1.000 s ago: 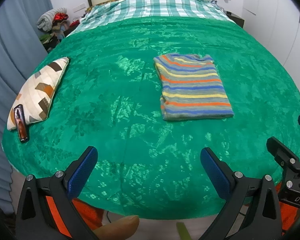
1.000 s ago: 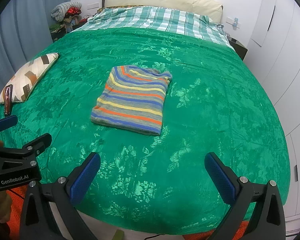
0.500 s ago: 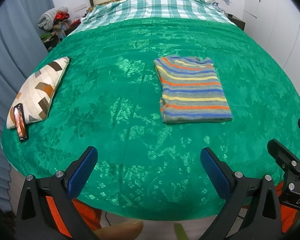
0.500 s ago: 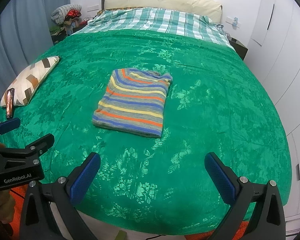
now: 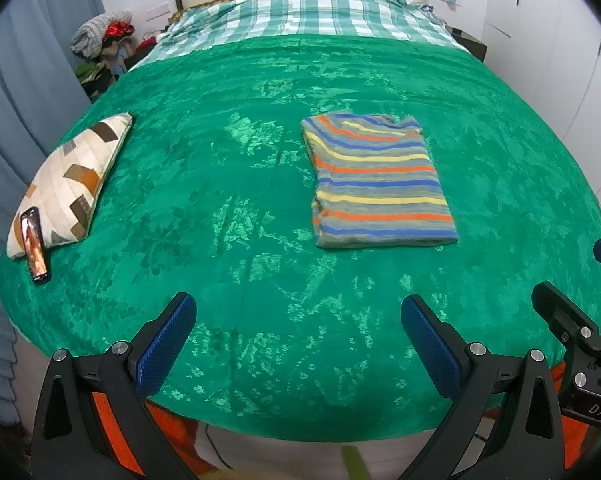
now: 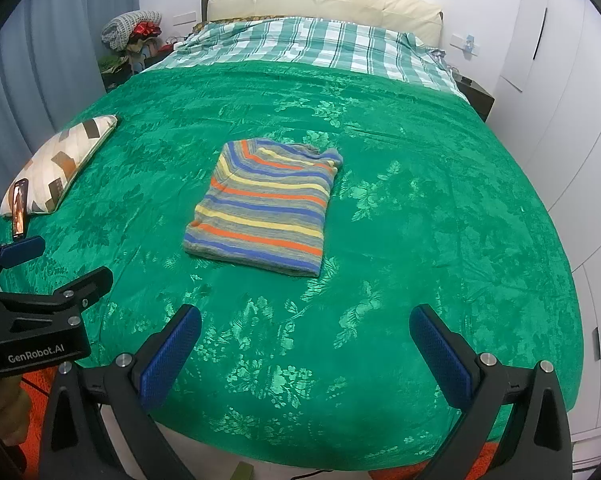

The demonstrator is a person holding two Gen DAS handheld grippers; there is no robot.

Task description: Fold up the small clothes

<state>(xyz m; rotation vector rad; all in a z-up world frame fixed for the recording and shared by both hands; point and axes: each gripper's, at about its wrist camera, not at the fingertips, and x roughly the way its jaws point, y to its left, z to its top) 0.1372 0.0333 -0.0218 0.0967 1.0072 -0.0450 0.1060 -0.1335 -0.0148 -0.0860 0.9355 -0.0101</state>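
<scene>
The striped knit garment of grey, blue, orange and yellow [image 5: 380, 184], folded into a flat rectangle on the green floral bedspread [image 5: 220, 200] at about 1 o'clock from the wide-open, empty left gripper [image 5: 296, 340] and 11 o'clock from the equally open, empty right gripper [image 6: 306, 350], looks light, soft and floppy, so I would pinch both near corners.

A striped shirt [image 5: 380, 184] in grey, blue, orange and yellow is seen folded into a flat rectangle, laid on the green bedspread [image 5: 220, 184] well ahead of both open jaws, touched by neither.
</scene>
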